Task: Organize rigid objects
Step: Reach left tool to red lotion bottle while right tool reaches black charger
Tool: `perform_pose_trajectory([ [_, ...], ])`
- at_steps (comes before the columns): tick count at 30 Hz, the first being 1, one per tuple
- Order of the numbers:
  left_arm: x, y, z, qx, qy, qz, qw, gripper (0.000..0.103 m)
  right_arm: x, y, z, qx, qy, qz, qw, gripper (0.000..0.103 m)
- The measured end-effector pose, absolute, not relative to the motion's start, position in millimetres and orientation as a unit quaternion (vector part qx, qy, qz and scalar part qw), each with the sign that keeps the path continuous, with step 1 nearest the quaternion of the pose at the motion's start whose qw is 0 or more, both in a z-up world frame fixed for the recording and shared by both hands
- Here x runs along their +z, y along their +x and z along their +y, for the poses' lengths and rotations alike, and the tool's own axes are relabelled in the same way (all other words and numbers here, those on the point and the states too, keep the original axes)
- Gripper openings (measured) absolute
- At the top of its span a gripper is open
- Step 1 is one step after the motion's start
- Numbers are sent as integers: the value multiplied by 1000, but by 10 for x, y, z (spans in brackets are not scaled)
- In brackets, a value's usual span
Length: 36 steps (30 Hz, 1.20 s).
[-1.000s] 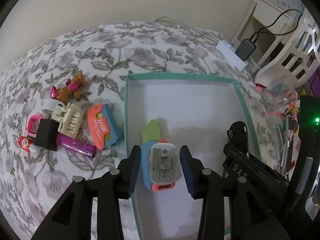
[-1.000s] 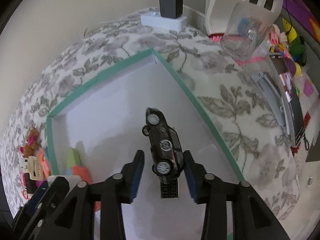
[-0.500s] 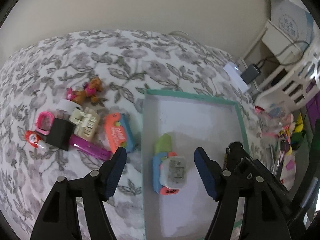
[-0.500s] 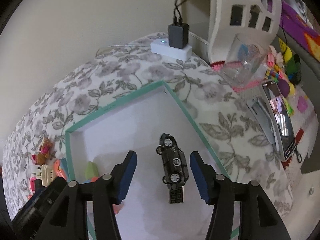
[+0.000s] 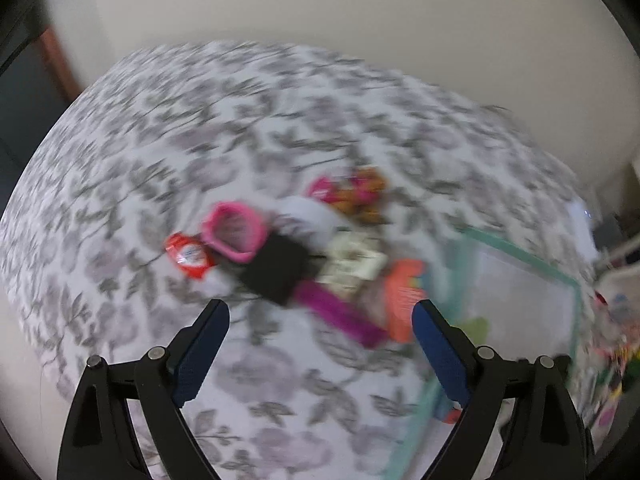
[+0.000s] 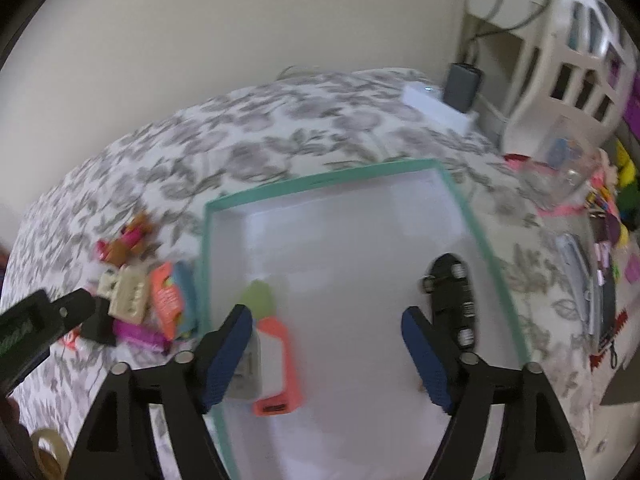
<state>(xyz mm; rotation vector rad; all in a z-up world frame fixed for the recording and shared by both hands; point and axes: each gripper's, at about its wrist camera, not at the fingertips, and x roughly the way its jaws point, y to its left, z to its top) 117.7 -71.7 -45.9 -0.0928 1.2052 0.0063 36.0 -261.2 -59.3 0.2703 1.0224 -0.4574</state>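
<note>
A white box with a teal rim (image 6: 320, 184) lies on the floral cloth; its rim also shows in the left wrist view (image 5: 520, 250). In it lie a black toy car (image 6: 454, 294) at the right and a white charger on an orange and green item (image 6: 276, 360) at the left. My right gripper (image 6: 326, 354) is open and empty above the box. My left gripper (image 5: 320, 354) is open and empty above the cloth, near a blurred pile: pink ring (image 5: 234, 232), black block (image 5: 276, 270), purple tube (image 5: 340, 314), beige clip (image 5: 354, 264), orange case (image 5: 402, 296).
A white power strip with a dark adapter (image 6: 460, 88) sits at the back right. A white plastic chair (image 6: 572, 52), a clear cup (image 6: 564, 168) and small clutter lie to the right. A tape roll (image 6: 48, 456) is at the lower left. A wall stands behind.
Both grippers have opened wide and let go of the charger and the toy car, which stay in the box. The left gripper has swung left over the pile; the right has pulled back.
</note>
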Motion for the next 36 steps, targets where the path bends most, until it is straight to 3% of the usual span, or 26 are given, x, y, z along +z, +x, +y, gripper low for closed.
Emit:
perform_pose_trajectory([
  [12, -801, 1251, 197, 105, -169, 613, 764, 93, -532, 461, -2280, -187, 84, 472, 857, 85],
  [36, -966, 1250, 560, 151, -229, 632, 724, 93, -830, 511, -2312, -182, 87, 525, 827, 87],
])
